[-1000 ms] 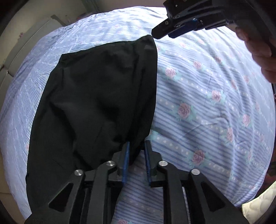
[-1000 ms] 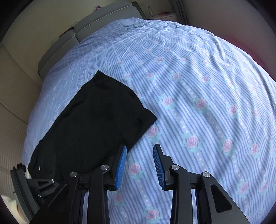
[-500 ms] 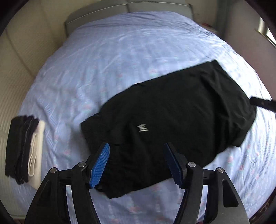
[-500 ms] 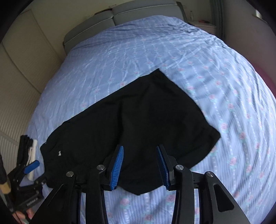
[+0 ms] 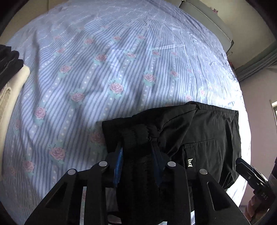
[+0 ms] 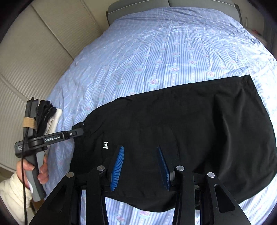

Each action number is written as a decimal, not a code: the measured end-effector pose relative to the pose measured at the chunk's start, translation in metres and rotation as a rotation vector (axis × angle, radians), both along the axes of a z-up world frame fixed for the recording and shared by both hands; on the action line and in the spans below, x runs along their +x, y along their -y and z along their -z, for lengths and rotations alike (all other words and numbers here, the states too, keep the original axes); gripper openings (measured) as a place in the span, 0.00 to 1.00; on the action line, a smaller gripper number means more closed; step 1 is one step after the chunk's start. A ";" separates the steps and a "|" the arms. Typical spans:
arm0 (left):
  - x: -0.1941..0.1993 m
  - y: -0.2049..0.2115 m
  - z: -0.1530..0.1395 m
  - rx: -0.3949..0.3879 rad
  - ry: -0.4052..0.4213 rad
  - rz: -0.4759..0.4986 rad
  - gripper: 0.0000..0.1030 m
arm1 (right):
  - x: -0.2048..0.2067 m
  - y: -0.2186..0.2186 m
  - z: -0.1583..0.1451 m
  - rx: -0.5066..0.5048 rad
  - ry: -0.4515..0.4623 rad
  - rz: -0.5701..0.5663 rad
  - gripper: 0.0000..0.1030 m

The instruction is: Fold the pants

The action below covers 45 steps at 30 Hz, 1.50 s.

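Black pants (image 6: 181,124) lie folded across a blue rose-print bed sheet (image 6: 155,52), with a small white logo near the waist. My left gripper (image 5: 137,147) is shut on the bunched waistband end of the pants (image 5: 204,136); it also shows in the right wrist view (image 6: 78,133) at the pants' left end. My right gripper (image 6: 140,148) is open and empty, hovering over the middle of the pants near their front edge.
A stack of folded dark and cream clothes (image 6: 48,117) lies at the bed's left edge, also in the left wrist view (image 5: 10,72). A padded beige wall (image 6: 34,52) runs along the left. A grey headboard (image 6: 138,5) stands at the far end.
My left gripper was open half a second ago and has closed on the waistband end. My right gripper has moved in over the pants and stays open.
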<state>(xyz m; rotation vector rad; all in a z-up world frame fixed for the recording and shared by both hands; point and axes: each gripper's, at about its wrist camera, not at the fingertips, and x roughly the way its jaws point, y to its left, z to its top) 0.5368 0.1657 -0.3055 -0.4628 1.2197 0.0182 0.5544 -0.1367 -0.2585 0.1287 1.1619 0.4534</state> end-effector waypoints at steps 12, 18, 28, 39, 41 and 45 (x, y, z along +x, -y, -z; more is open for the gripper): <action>0.012 -0.017 -0.005 0.096 0.046 -0.016 0.08 | -0.003 -0.003 0.003 -0.003 0.006 -0.016 0.40; 0.018 -0.017 0.006 0.157 0.011 -0.009 0.20 | -0.008 0.003 0.009 -0.042 -0.013 0.003 0.40; -0.041 -0.002 -0.051 0.250 0.066 0.032 0.63 | -0.023 0.032 -0.007 -0.102 0.023 0.080 0.55; -0.090 -0.014 0.008 -0.075 0.017 -0.120 0.67 | -0.045 0.033 -0.010 -0.152 0.028 0.021 0.55; -0.074 -0.019 0.016 -0.087 0.028 -0.087 0.65 | -0.047 0.025 -0.007 -0.159 0.029 -0.003 0.55; -0.044 -0.031 0.043 -0.257 0.015 -0.006 0.52 | -0.047 0.000 -0.002 -0.147 0.043 -0.056 0.55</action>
